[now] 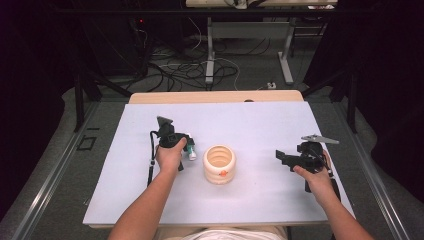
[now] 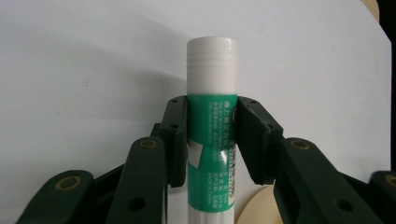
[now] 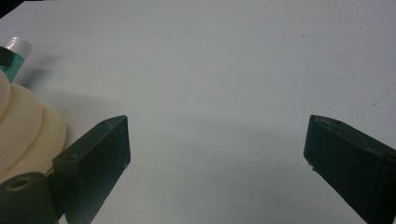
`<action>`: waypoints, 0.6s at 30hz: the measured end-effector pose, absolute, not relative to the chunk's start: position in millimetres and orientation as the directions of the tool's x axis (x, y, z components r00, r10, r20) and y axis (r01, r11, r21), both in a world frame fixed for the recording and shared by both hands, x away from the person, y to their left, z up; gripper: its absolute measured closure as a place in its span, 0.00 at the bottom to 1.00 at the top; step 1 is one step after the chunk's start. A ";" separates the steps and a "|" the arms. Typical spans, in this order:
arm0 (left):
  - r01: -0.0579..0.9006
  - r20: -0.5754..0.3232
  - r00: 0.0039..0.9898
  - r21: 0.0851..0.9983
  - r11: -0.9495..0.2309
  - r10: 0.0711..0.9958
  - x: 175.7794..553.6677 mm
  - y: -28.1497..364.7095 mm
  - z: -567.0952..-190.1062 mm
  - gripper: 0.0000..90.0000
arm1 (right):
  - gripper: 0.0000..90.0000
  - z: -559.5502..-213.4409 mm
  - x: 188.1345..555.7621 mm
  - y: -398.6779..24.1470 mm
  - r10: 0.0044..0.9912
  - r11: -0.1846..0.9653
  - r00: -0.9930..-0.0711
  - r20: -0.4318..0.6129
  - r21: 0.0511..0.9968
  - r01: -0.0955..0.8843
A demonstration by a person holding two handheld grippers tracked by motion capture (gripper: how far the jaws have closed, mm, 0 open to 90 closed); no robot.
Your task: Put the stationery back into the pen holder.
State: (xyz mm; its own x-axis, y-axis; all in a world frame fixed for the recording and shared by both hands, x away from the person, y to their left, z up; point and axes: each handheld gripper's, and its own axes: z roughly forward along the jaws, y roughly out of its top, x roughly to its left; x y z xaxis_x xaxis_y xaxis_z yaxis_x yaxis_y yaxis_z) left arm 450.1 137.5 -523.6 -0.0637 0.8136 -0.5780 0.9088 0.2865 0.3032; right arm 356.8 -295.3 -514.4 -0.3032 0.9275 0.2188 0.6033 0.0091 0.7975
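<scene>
Dark walls close in around a white table (image 1: 150, 200), with cables tangled on the floor beyond it and another desk's legs at the back. Nearest me, the person's forearms come up from the table's front edge, one to each side.

On the left, the left gripper (image 1: 186, 145) is clamped around a glue stick (image 1: 192, 151); the left gripper view shows both black jaws pressing the green label on its middle (image 2: 211, 140), the white cap pointing away past the tips. Held by the middle like that, the stick should not swing, and the capped end is free to lead. It is just beside the cream ribbed pot (image 1: 219, 164) that stands open-mouthed at the centre of the table, to the pot's left and about level with its rim; whether the stick's far end touches the table I cannot tell. My guess is that the stick is headed into that pot, since it is the only container around and the gripper is drawn up so close to it.

On the right, the right gripper (image 1: 281, 157) hovers well apart from the pot, jaws spread wide with nothing between them, as the right gripper view shows (image 3: 217, 154). It points toward the pot, whose side shows at the left of that view (image 3: 23, 126), perhaps ready to steady it.

Farther back, the table's wooden rear edge shows.
</scene>
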 end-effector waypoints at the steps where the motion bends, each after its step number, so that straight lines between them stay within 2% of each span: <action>1: 0.903 -0.583 -0.065 0.311 0.297 0.810 449.7 136.8 -522.7 0.72 | 0.07 -514.4 356.8 -295.3 0.927 0.006 -0.302 0.222 0.797 0.605; 9: 0.885 -0.571 -0.016 0.374 0.278 0.821 445.5 137.7 -512.8 0.72 | 0.07 -514.6 357.0 -295.4 0.927 0.009 -0.305 0.220 0.797 0.604; 18: 0.846 -0.542 0.091 0.485 0.222 0.835 435.7 137.2 -496.4 0.72 | 0.07 -514.3 356.4 -296.2 0.929 0.010 -0.299 0.216 0.797 0.604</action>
